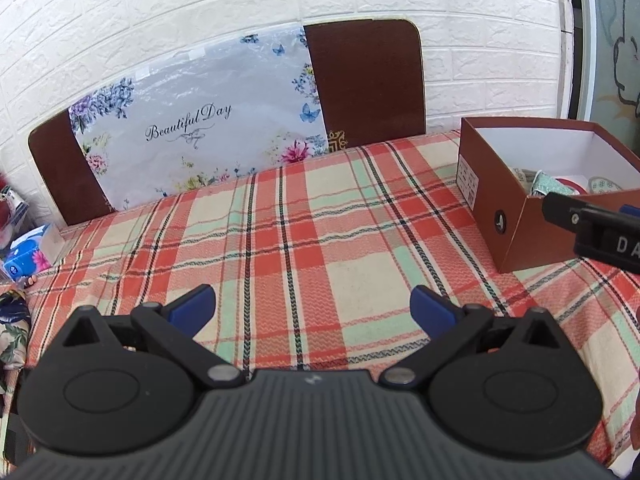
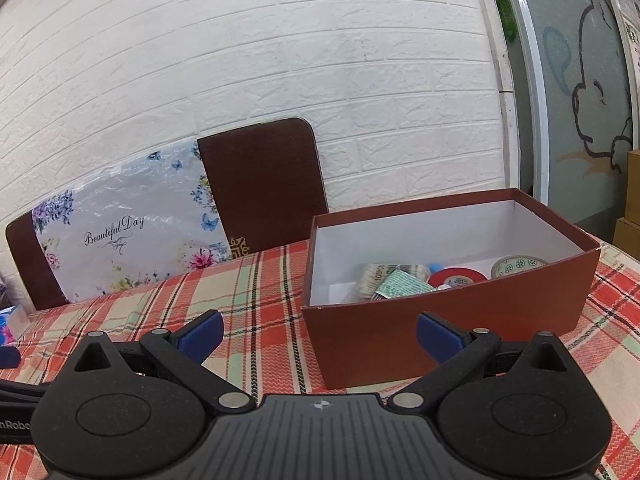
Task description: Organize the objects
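Two hand-held claws hover over a desk (image 1: 320, 220) spread with a red, green and cream plaid cloth. The left claw (image 1: 313, 308) is spread wide and holds nothing, with only bare cloth between its blue pads. The right claw (image 2: 319, 334) is equally wide and empty, pointed at the near wall of a brown cardboard box (image 2: 448, 320) that stands open-topped toward the right side of the desk.

Inside the box, against its white lining, lie a red roll of tape (image 2: 456, 277), a pale roll with a green pattern (image 2: 518, 266), a green printed packet (image 2: 402, 286) and a beige bundle (image 2: 374, 276), crowded together along the near side; what else sits beneath them cannot be made out. No loose item shows on the open cloth, so the sorting appears largely done.

The box looks light and stiff but thin-walled, likely to flex if pinched hard; a hold on one upper rim, or one claw on each short end, would suit it best. The tape rolls seem rigid and easy to grip across the rim, while the packet looks soft and crushable.

A floral placemat (image 1: 200, 128) leans against the white brick wall behind.
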